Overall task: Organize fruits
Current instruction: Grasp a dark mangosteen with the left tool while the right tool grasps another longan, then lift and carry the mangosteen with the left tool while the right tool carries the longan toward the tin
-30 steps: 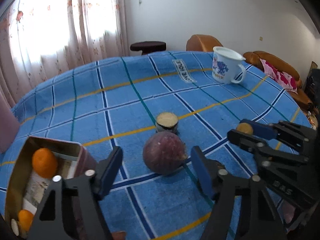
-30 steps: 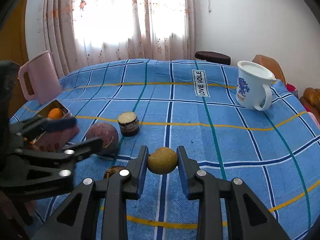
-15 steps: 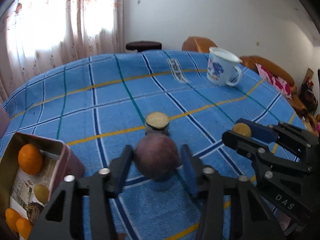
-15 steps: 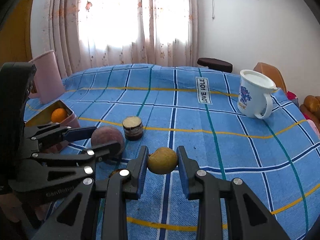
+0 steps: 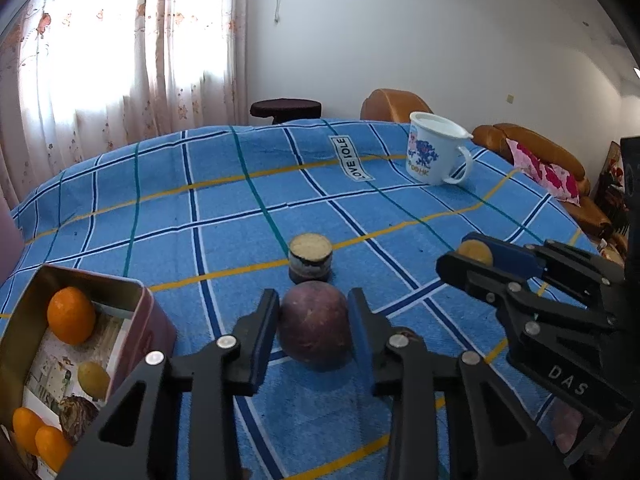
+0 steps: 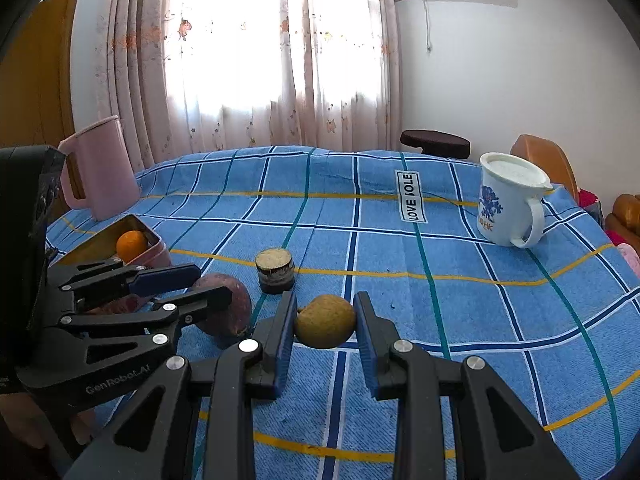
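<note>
both tongs loaded, fruit bound for the tin

left gripper [image 5: 313, 322] clamps the purple fruit [image 5: 313, 326]; right gripper [image 6: 325, 322] clamps the yellow fruit [image 6: 325, 321]; open tin [image 5: 136, 304] alongside, likely the drop spot.

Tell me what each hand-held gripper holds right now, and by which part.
The left hand-held gripper clamps the purple round fruit across its sides. The right hand-held gripper clamps the small yellow-brown fruit across its sides.

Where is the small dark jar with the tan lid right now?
The small dark jar with the tan lid stands upright mid-table on the blue checked tablecloth, just beyond the round purple fruit that the left gripper holds in the left wrist view.
</note>
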Demonstrator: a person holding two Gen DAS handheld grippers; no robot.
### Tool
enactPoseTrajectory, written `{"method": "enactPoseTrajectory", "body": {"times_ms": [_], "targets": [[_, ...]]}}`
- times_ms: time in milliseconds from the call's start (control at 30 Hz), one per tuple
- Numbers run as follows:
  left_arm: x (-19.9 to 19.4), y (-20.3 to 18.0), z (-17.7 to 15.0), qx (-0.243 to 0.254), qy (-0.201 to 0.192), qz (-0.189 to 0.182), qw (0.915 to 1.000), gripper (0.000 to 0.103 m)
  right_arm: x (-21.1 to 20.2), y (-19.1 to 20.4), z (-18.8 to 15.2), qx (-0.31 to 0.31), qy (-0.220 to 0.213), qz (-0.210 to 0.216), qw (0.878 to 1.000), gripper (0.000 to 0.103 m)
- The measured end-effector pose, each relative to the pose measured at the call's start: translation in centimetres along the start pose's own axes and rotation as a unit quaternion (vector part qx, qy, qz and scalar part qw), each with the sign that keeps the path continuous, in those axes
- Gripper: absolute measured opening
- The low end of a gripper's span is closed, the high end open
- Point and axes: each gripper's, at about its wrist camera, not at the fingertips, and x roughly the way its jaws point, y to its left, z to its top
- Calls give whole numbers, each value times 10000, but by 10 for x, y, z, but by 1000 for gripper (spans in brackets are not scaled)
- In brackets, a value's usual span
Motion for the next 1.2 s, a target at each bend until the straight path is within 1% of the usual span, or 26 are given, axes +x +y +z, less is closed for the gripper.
{"method": "enactPoseTrajectory", "body": {"times_ms": [33, 100, 200, 267, 333, 367, 400, 467, 500, 567, 633, 667, 700, 733, 800, 933, 1000, 1200], "targets": [[-3, 0, 0, 13, -59, 2, 10000, 31, -1, -1, 0, 14, -14, 16, 10000, 31], [-7, -2, 0, 50, -193, 33, 9998, 15, -1, -1, 0, 30, -27, 19, 10000, 31], [-9, -3, -1, 92, -194, 29, 9998, 15, -1, -1, 1, 15, -25, 29, 10000, 31], [-9, 0, -1, 17, -192, -4, 9998, 15, -1, 0, 0, 1, -16, 12, 10000, 31], [-8, 4, -1, -94, -175, -50, 9998, 19, -1, 0, 0, -12, -16, 0, 10000, 31], [-6, 6, -1, -133, -138, -110, 9998, 31, -1, 0, 0, -12, -16, -5, 10000, 31], [-4, 8, 0, -164, -63, -124, 9998, 53, -1, 0, 0, -9, -20, -3, 10000, 31], [6, 9, 0, -194, 207, -157, 9995, 79, -1, 0, 0, 8, -32, 13, 10000, 31], [12, 10, 0, -244, 337, -312, 9986, 80, -2, 0, 0, 20, -38, 20, 10000, 31], [15, 10, 1, -258, 377, -377, 9982, 80, -2, -2, 0, 47, -49, 43, 10000, 31], [16, 4, 2, -147, 384, -398, 9984, 76, -2, -4, 0, 114, -61, 62, 9999, 31], [17, 0, 2, -89, 389, -447, 9982, 69, -2, -6, 0, 156, -58, 86, 9998, 31], [17, -4, 2, -15, 407, -555, 9976, 57, -2, -7, 0, 179, -49, 92, 9998, 31], [19, -9, 1, 58, 461, -701, 9965, 53, -1, -7, 0, 186, -34, 95, 9998, 31], [18, -14, 1, 180, 485, -650, 9965, 53, -1, -6, 0, 168, -18, 66, 9998, 31], [15, -8, 0, 10, 463, -726, 9963, 52, -3, -6, 0, 154, -78, 48, 9998, 31], [13, -7, -1, -20, 429, -660, 9969, 51, -3, -7, 0, 169, -91, 57, 9998, 31], [-4, 1, -4, -155, 72, -467, 9988, 51, -8, -7, -1, 159, -231, 85, 9996, 31]]}}
